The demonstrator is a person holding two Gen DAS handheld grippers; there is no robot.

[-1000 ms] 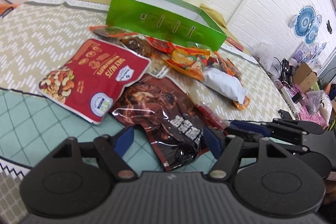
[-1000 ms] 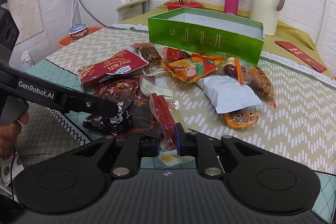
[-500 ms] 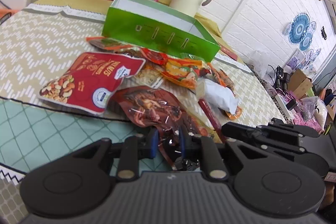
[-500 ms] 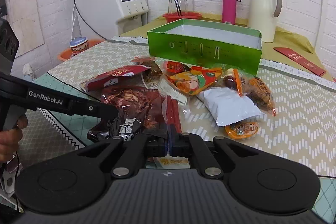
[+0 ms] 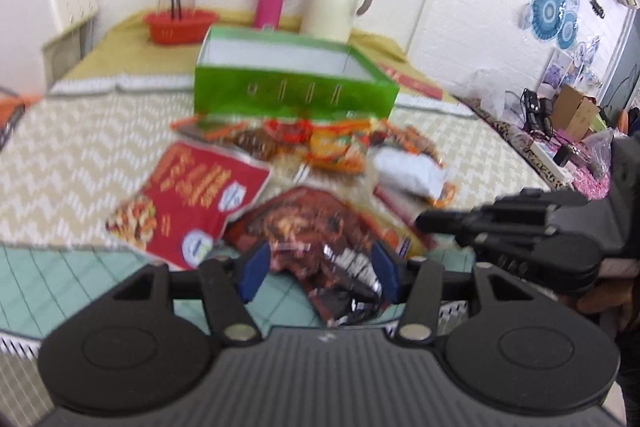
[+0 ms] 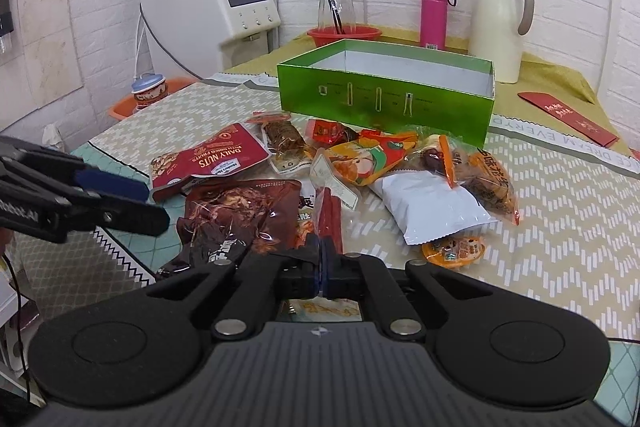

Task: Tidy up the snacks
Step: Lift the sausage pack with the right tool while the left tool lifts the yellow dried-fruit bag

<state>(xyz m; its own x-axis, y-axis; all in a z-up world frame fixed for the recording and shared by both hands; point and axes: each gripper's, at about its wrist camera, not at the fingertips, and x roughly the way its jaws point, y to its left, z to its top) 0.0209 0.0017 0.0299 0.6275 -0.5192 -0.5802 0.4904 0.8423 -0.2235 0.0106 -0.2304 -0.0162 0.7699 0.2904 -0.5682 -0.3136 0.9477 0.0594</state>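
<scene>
From the left wrist we see our left gripper [image 5: 318, 269] opening, the dark brown snack packet [image 5: 320, 247] between its jaws, near the green box [image 5: 294, 93]. From the right wrist, our right gripper [image 6: 321, 261] pinches the red stick packet [image 6: 330, 215], jaws parting slightly.

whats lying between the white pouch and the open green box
In the right wrist view, between the white foil pouch and the open green cardboard box lies a heap of packets: an orange-yellow snack bag and a clear packet of brown snacks.
</scene>
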